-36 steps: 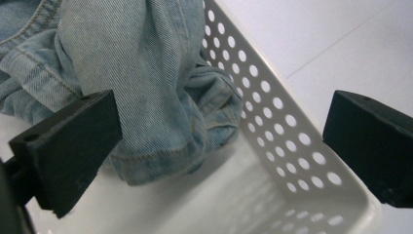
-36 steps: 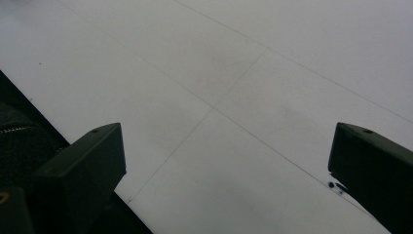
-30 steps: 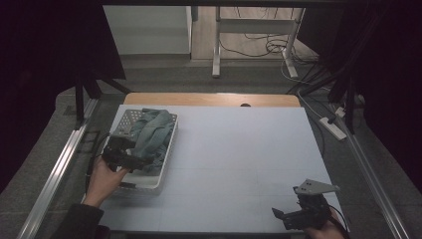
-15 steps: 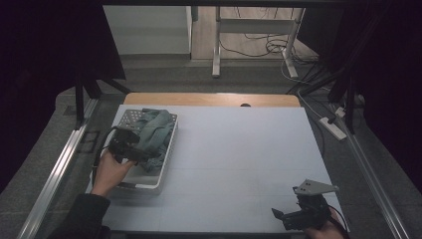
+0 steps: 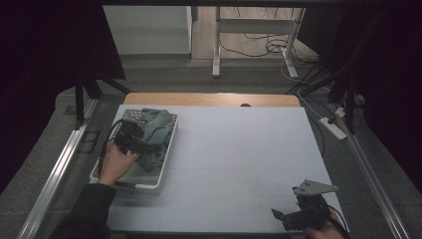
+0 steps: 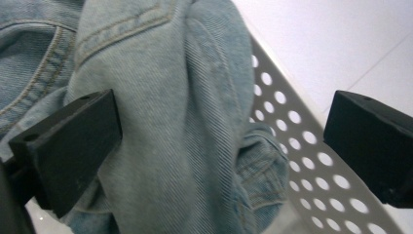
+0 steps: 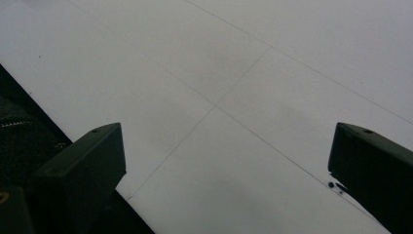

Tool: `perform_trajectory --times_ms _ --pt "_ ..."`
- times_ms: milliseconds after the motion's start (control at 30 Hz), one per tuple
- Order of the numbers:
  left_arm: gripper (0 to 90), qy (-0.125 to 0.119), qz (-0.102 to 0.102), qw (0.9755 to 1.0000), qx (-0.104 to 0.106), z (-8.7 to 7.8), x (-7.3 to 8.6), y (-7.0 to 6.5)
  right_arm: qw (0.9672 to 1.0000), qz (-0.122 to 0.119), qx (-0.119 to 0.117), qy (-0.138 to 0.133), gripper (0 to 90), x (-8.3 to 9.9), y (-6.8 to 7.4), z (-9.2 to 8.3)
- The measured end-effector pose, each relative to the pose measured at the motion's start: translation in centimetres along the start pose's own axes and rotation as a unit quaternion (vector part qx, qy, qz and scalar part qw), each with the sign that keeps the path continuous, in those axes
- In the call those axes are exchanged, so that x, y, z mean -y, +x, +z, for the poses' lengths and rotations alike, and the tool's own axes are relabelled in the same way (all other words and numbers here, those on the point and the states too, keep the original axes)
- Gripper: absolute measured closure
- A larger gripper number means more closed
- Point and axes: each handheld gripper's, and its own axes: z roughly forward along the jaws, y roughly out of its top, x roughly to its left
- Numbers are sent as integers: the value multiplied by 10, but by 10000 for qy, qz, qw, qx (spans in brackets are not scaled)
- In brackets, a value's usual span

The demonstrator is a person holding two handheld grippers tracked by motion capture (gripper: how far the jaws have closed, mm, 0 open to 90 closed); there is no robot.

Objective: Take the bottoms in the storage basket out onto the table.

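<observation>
Denim jeans (image 6: pixel 195 97) fill perforated basket (image 6: pixel 311 161), left tongs (image 6: pixel 219 146) agape.

From above, my table (image 5: pixel 239 149) is the one lit patch, a pale, even grey-blue with no hard shadows on it; everything round it sinks into near black, and the floor beyond shows only dimly. That picture is soft and a little grainy. Along my left gripper (image 6: pixel 214 141) the denim (image 6: pixel 185 97) is bright and sharp enough to read the weave, while the black jaws at the bottom edge are slightly blurred. Along my right gripper (image 7: pixel 219 170) the tabletop is flat and evenly lit, without glare, its faint lines crisp, the jaws dark and soft-edged
</observation>
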Motion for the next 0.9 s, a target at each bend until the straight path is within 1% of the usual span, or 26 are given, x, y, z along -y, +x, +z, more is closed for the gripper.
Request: perform_trajectory --times_ms 67,100,200,267,367,500,600,767,800,900 --pt "0 34 0 10000 -41 3 -2 2 10000 -16 -4 -7 6 0 0 0" --pt "0 0 12 10000 -67 4 -2 3 10000 -22 -6 -3 6 0 0 0" --pt "0 -3 106 9998 -148 7 -5 4 10000 -38 -5 5 6 0 0 1" --pt "0 37 169 9996 -209 9 -7 5 10000 -48 -5 13 6 0 0 1" --pt "0 135 203 9992 -314 13 -10 7 10000 -54 -5 22 6 0 1 1" --pt "0 212 135 9991 -352 19 -12 12 10000 -60 -7 29 7 0 1 1" --pt "0 311 96 9984 -468 24 -12 16 10000 -80 -10 56 7 0 1 1" --pt "0 442 46 9972 -601 32 -16 22 9999 -86 -6 52 7 0 1 2" --pt "0 478 41 9969 -616 34 -16 23 9999 -90 -5 62 7 -1 1 2" --pt "0 536 -58 9969 -569 40 -17 27 9999 -95 -6 59 7 0 1 2"
